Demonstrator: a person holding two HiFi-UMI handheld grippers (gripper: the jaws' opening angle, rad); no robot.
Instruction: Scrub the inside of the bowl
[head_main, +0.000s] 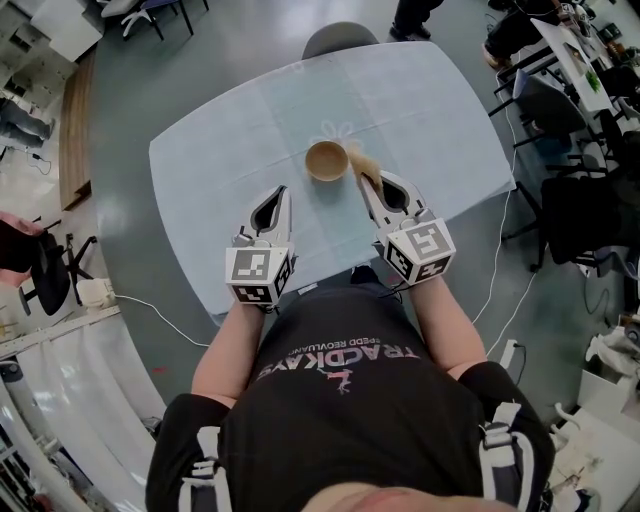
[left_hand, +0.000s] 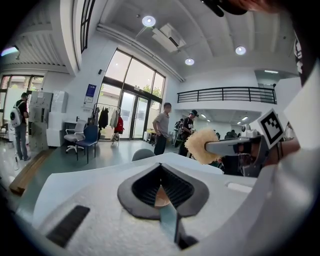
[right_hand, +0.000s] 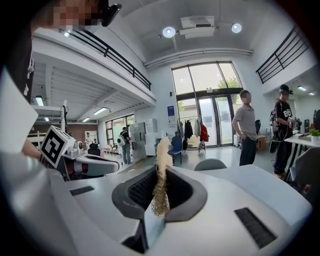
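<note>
Bowl (head_main: 327, 160), small, round and light brown, is set upright near the middle of the table, and its inside is not being rubbed yet.

Nearest the person, the left gripper (head_main: 283, 193) is held over the near part of the pale blue, cloth-covered table (head_main: 200, 160). Its 2 jaws are closed tip to tip and nothing is held between them. Only a bit of brown, likely the bowl, is seen through the gap behind the tips.

The right gripper (head_main: 363, 180) is held a little further out. Its 2 jaws are pressed together on a tan, rough, stringy scrub pad (head_main: 361, 160), which sticks out past the tips. The scrub pad is seen just beside the bowl's right rim, but whether the rim is touched cannot be told. Beyond the table's far edge, 1 grey chair (head_main: 340, 38) is tucked in.

The step in hand looks like bringing the scrub pad to the bowl. Next, the pad would need to be lifted over the rim and pushed down inside. The bowl may need to be steadied by the left gripper so it is not slid away.
</note>
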